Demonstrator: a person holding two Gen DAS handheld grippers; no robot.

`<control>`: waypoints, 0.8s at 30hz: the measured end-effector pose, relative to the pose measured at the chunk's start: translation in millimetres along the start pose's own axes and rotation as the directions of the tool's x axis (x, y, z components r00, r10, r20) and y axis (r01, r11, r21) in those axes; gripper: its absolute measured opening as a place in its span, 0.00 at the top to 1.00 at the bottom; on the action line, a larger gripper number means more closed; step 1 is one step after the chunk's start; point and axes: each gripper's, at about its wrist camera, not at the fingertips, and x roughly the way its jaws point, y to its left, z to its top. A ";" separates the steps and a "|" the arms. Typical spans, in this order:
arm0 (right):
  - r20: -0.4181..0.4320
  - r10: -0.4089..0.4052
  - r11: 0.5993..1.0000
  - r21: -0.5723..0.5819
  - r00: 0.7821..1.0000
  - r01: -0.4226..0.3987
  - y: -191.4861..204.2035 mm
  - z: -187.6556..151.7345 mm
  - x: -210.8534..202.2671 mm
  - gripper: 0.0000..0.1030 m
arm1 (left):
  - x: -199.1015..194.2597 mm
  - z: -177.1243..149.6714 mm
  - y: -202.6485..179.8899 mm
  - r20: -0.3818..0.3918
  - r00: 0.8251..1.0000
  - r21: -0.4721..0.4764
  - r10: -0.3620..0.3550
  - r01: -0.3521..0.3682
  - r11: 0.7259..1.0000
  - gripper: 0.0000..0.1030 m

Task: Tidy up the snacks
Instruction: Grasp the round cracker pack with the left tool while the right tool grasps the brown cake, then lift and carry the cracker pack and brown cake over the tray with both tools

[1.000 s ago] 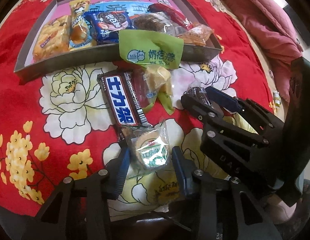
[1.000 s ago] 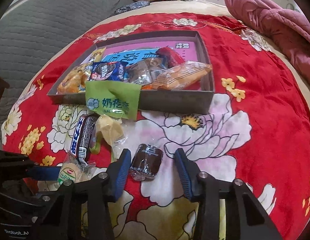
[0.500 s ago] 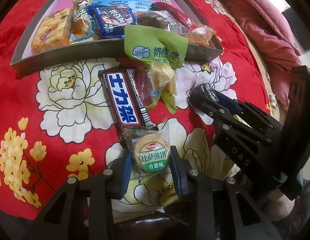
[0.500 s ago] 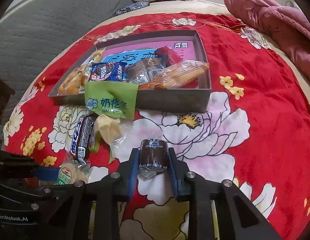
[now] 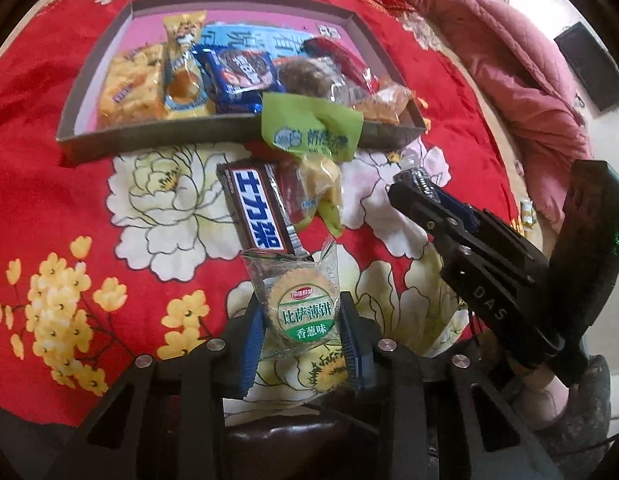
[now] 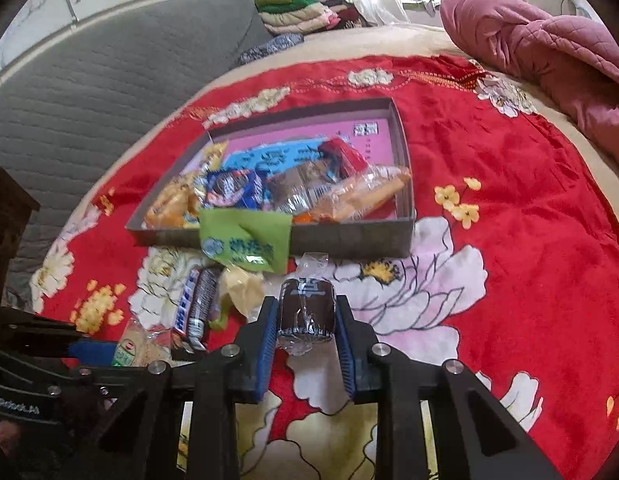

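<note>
Grey cardboard tray (image 6: 349, 234) on the red quilt (image 6: 509, 240) holds mixed snack packets; a green pouch (image 6: 245, 240) droops over its near wall. The left gripper (image 5: 301, 320) clamps a round cracker pack (image 5: 303, 312), label facing the camera. The right gripper (image 6: 306, 320) pinches a brown cake (image 6: 306, 308), long axis pointing toward the tray. A chocolate bar (image 5: 259, 210) lies by that wall, pointing at it.

R gripper (image 6: 306, 322) clamps brown wrapped cake (image 6: 307, 312) (tray (image 6: 349, 236) just beyond).
</note>
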 end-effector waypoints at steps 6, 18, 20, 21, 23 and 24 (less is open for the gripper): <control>0.043 0.033 0.999 -0.005 0.999 -0.033 4.5 4.0 -7.5 0.73 | -8.5 2.3 4.8 0.033 0.999 -0.009 0.017 -0.017 1.000 0.65; 0.100 0.041 0.999 -0.026 0.994 -0.038 9.1 8.9 -15.6 0.73 | -30.8 13.8 19.2 0.125 0.991 -0.044 0.042 -0.037 0.998 0.65; 0.110 0.034 0.999 -0.042 0.993 -0.029 12.4 9.8 -16.5 0.73 | -32.9 16.5 21.5 0.136 0.990 -0.052 0.045 -0.038 0.998 0.65; 0.115 0.034 0.999 -0.045 0.993 -0.029 13.0 10.5 -17.0 0.73 | -34.3 17.6 23.7 0.142 0.989 -0.057 0.046 -0.038 0.998 0.65; 0.121 0.037 0.998 -0.044 0.992 -0.032 13.8 12.1 -17.8 0.73 | -35.8 19.7 26.5 0.152 0.987 -0.064 0.048 -0.039 0.997 0.65; 0.124 0.038 0.999 -0.043 0.992 -0.033 14.2 12.7 -17.8 0.73 | -37.4 20.9 29.2 0.160 0.986 -0.071 0.051 -0.040 0.997 0.65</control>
